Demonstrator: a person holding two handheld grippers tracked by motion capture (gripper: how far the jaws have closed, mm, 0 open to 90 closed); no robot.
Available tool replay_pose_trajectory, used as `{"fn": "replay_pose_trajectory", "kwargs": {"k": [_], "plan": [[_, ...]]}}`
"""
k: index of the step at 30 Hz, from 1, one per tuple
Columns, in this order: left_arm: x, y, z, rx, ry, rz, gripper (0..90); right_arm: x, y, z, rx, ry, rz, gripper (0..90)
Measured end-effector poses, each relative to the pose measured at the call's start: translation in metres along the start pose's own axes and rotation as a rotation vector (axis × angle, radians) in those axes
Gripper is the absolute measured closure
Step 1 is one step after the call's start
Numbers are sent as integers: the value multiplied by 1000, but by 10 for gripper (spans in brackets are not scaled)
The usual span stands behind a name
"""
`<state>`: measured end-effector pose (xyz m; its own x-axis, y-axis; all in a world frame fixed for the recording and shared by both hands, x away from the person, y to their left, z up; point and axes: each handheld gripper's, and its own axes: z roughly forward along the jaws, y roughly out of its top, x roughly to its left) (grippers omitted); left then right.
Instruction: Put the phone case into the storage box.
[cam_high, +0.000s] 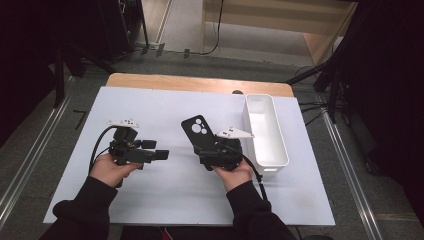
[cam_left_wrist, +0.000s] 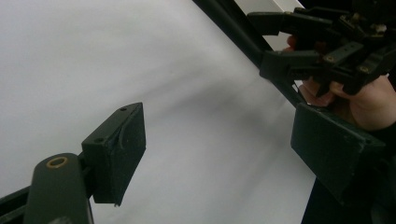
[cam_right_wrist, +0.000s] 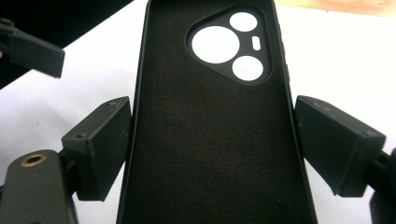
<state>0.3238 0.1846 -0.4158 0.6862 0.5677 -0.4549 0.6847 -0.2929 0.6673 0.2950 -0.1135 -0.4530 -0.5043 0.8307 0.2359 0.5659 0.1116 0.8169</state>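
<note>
A black phone case (cam_high: 196, 130) with a camera cutout is held just above the white table mat (cam_high: 165, 200), inner side up. My right gripper (cam_high: 203, 151) is shut on the case's lower half. In the right gripper view the case (cam_right_wrist: 210, 116) lies between the two pads (cam_right_wrist: 100, 144), which press on its long edges. My left gripper (cam_high: 156, 149) hovers to the left of the case, open, its jaws pointing right toward it. In the left gripper view the left gripper (cam_left_wrist: 224, 149) holds nothing, and the right gripper (cam_left_wrist: 327, 51) and a hand show beyond it.
A white rectangular bin (cam_high: 281, 135) stands empty on the mat, right of the right hand. A wooden table edge (cam_high: 200, 82) runs behind the mat. Dark stands and cables line the floor around the table.
</note>
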Motion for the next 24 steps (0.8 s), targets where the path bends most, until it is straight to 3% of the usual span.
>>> {"fn": "replay_pose_trajectory", "kwargs": {"k": [8, 12, 15, 20, 24], "plan": [[-3, 14, 1, -13, 16, -6, 177, 5, -4, 1, -30, 11, 21, 128], [-6, 22, 2, -18, 28, 23, 177, 6, -4, -1, -39, 5, 30, 128], [-7, 27, 3, -11, 32, 8, 176, 6, -5, -2, -57, 24, 77, 128], [-9, 32, 5, -14, 33, 10, 178, 9, -6, 0, -69, 30, 93, 127], [-11, 37, 6, -1, 60, 25, 204, 13, -7, 1, -82, 39, 122, 128]]}}
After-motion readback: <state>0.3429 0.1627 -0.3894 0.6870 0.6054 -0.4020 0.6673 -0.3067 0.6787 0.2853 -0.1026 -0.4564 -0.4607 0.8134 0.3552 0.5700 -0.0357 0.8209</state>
